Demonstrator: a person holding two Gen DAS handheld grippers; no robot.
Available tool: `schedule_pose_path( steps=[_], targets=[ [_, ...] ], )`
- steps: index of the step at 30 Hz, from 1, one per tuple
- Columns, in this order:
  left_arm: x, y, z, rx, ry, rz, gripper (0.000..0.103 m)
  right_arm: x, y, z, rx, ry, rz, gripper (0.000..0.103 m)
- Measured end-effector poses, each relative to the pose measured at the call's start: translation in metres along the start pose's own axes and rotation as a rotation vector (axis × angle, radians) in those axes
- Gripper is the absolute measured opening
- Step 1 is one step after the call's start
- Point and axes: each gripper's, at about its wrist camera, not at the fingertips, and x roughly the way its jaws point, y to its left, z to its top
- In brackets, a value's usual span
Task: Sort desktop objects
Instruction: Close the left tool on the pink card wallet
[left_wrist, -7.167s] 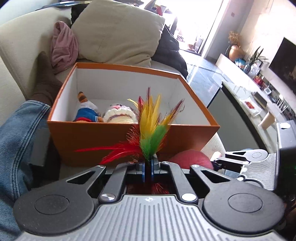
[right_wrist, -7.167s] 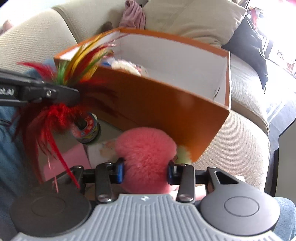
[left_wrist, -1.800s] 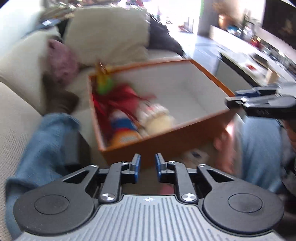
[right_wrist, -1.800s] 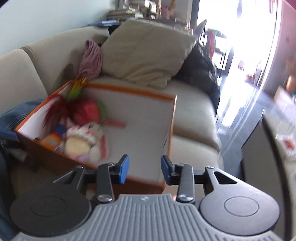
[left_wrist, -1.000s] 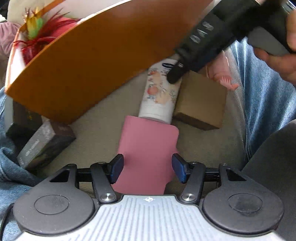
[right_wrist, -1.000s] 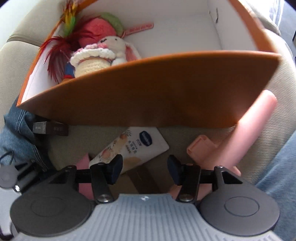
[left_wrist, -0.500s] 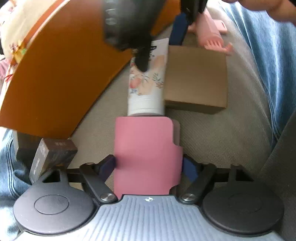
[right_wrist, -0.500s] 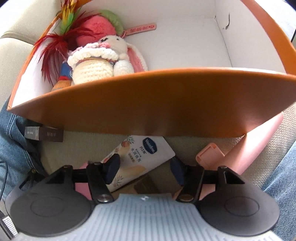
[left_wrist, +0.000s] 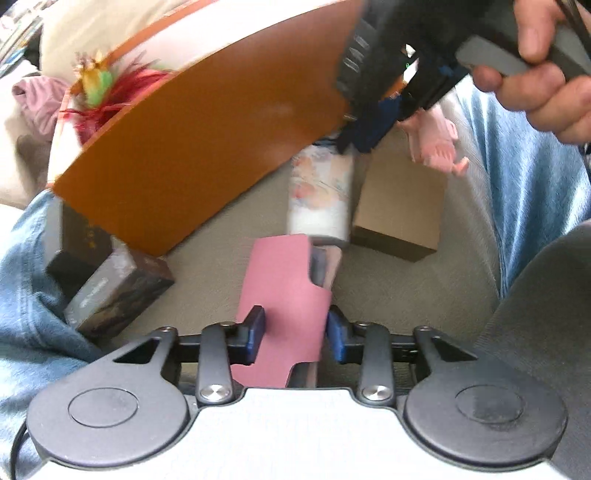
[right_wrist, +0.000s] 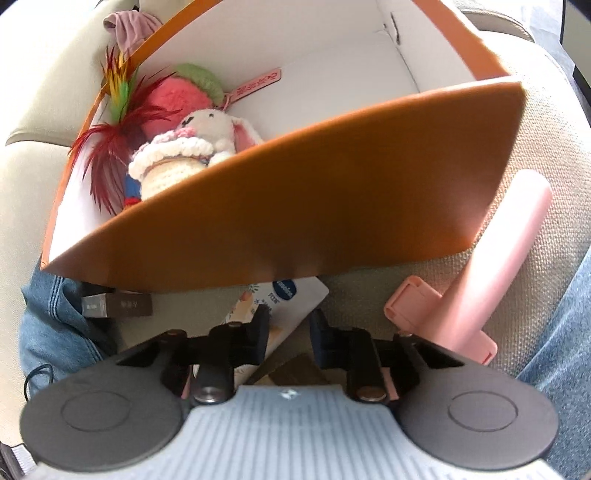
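Pink card (left_wrist: 284, 291) shows only leftward; crocheted rabbit (right_wrist: 192, 147) only rightward.

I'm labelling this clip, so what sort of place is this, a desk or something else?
Probably a living room, not a desk: the orange box and the loose items sit on a beige sofa seat, with a cushion behind.

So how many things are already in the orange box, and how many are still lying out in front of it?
In the orange box: 4, namely feather toy, pink plush ball, crocheted bunny, a small doll mostly hidden.
Outside: 6, namely pink card, lotion tube, brown box, 2 dark boxes, pink comb.
Total: 10
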Motion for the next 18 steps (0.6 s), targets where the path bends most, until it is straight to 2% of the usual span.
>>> schedule_pose_path(
  steps=[2, 5, 7, 9, 13, 16, 18],
  targets=[
    [-0.005, 0.006, -0.002, -0.022, -0.01, 0.016, 0.036, 0.004, -0.004, 0.001, 0.027, 0.012, 0.011, 0.015],
    [-0.006, 0.01, 0.004, -0.043, -0.012, -0.003, 0.036, 0.008, -0.005, 0.005, 0.053, 0.026, 0.029, 0.02],
    [-0.008, 0.011, 0.001, -0.046, -0.017, 0.007, 0.036, 0.011, -0.001, 0.007, 0.054, 0.033, 0.043, 0.031],
    [-0.001, 0.017, 0.003, -0.044, -0.018, 0.044, 0.034, 0.014, 0.002, 0.007, 0.055, 0.045, 0.049, 0.037],
    [0.001, 0.024, 0.01, -0.08, -0.029, 0.034, 0.033, 0.024, 0.003, 0.008, 0.101, 0.058, 0.059, 0.037],
    [0.005, 0.029, 0.017, -0.127, -0.044, 0.018, 0.033, 0.025, -0.003, 0.008, 0.154, 0.049, 0.094, 0.023],
    [0.004, 0.038, 0.017, -0.163, -0.052, -0.014, 0.033, 0.024, -0.008, 0.007, 0.186, 0.046, 0.117, 0.019]
  ],
)
